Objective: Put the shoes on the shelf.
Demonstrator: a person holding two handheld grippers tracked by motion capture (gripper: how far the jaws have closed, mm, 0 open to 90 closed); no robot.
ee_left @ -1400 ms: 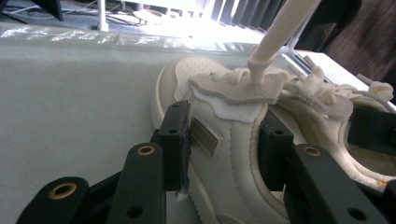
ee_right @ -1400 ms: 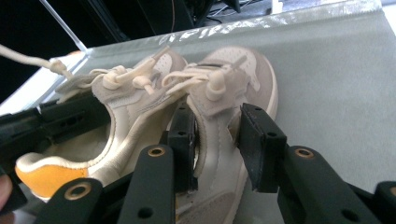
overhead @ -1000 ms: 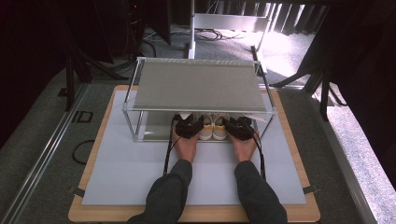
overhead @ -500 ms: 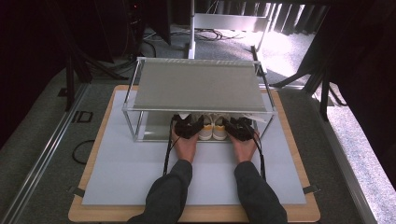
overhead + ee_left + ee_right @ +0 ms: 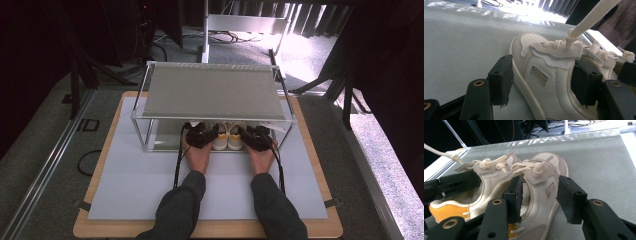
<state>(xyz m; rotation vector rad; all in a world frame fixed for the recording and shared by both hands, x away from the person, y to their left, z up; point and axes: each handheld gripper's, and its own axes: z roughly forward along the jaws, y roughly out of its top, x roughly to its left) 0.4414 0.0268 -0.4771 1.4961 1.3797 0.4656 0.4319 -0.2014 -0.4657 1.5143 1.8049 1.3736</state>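
Pair of small shoes (image 5: 226,136) under grey shelf (image 5: 212,90) at counter (image 5: 150,175) centre, left gripper (image 5: 202,134) at 9 o'clock of them, right gripper (image 5: 254,136) at 3.

A grey mat (image 5: 150,185) covers a wooden board (image 5: 210,231), with dark curtains (image 5: 385,60) behind.
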